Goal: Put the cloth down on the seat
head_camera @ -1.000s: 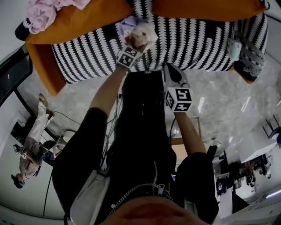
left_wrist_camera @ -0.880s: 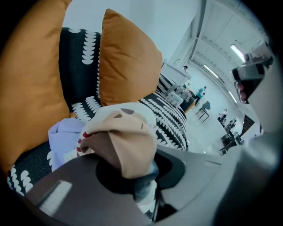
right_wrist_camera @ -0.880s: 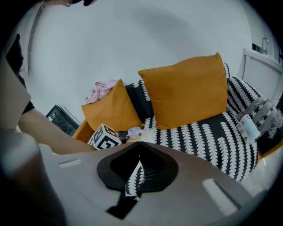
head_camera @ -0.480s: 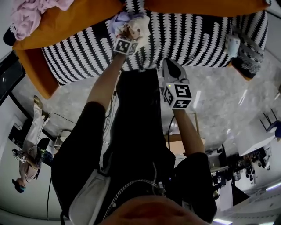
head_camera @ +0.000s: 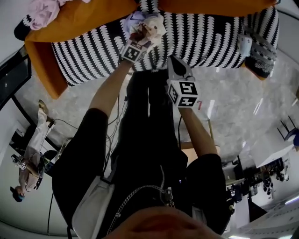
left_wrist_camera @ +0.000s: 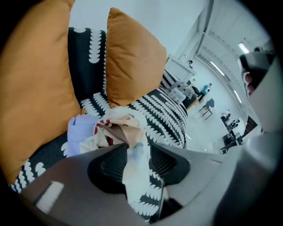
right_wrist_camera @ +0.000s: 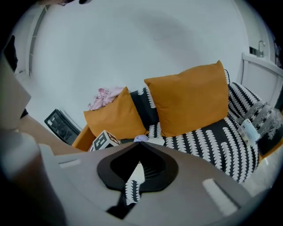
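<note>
Black sofa seat with rows of white scallops (head_camera: 205, 42), seen from above and along each claw. The crumpled cloth of cream, lilac and red patches (left_wrist_camera: 115, 128) lies bunched on the seat cushion, just in front of the plump orange back cushions (left_wrist_camera: 132, 57), and its weight appears to rest on the upholstery. One pale tail of it trails back between the jaws of the left claw (left_wrist_camera: 138, 148). Those jaws have just been opening and now stand apart, and their ribbed pads do not appear to press on the fabric. The right claw (right_wrist_camera: 139, 145) hangs well short of the seat, jaws drawn together at the tips with nothing between them. A pink garment (head_camera: 44, 11) lies apart on the sofa's far end, and pale marbled floor (head_camera: 233, 102) surrounds the sofa. Judged progress: placement and release are essentially done. What remains is to draw the left claw back clear of the trailing tail without dragging the cloth.
</note>
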A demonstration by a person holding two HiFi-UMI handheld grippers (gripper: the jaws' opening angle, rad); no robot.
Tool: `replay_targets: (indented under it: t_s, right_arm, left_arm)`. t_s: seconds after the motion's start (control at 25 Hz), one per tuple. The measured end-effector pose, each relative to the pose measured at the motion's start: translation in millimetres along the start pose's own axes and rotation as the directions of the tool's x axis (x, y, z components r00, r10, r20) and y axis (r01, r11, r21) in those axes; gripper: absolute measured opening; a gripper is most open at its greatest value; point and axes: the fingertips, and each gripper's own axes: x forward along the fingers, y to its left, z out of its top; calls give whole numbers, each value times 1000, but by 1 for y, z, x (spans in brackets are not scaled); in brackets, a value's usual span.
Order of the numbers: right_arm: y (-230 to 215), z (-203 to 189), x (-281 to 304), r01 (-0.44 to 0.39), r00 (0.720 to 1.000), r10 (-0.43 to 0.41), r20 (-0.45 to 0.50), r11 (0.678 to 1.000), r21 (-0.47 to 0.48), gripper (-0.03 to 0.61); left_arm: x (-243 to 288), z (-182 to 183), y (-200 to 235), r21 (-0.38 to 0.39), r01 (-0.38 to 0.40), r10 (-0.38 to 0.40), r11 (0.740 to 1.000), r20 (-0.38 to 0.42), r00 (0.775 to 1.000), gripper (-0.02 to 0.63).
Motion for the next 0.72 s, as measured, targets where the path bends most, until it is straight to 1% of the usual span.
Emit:
replay_targets:
  t_s: [0.04,0.12,0.2,0.32,0.4,0.52,0.6,0.72]
  right_arm:
    - [14,2,-1,-4,1000,4,-1,1000,-25,3]
    - [44,6,-10,-14,1000,13,-11,997,-81,3]
    - [61,17,-24,-20,1000,19,-8,990,-136,3]
    - [68,42,-45,-26,999,33,33,982,-188,3]
    - [77,56,-56,-30,997,44,58,976,-215,3]
    - [100,72,-76,-50,993,74,88,967,-252,2]
    - [110,82,-90,-63,990,92,107,966,-253,2]
    - [124,94,-115,-88,984,123,129,964,-250,2]
  left_arm:
    - [-18,4,-1,20,0,0,1000,22,1000,168]
    - [-61,8,-14,61,22,-26,998,65,998,125]
    - [-98,17,-32,103,32,-43,994,108,993,88]
    - [-135,34,-51,181,-31,1,983,164,986,9]
    - [-161,43,-61,218,-73,29,973,198,980,9]
    - [-209,48,-80,259,-109,47,960,234,971,9]
    - [-236,51,-96,283,-128,53,951,258,965,9]
    - [-273,56,-122,292,-138,43,946,311,950,9]
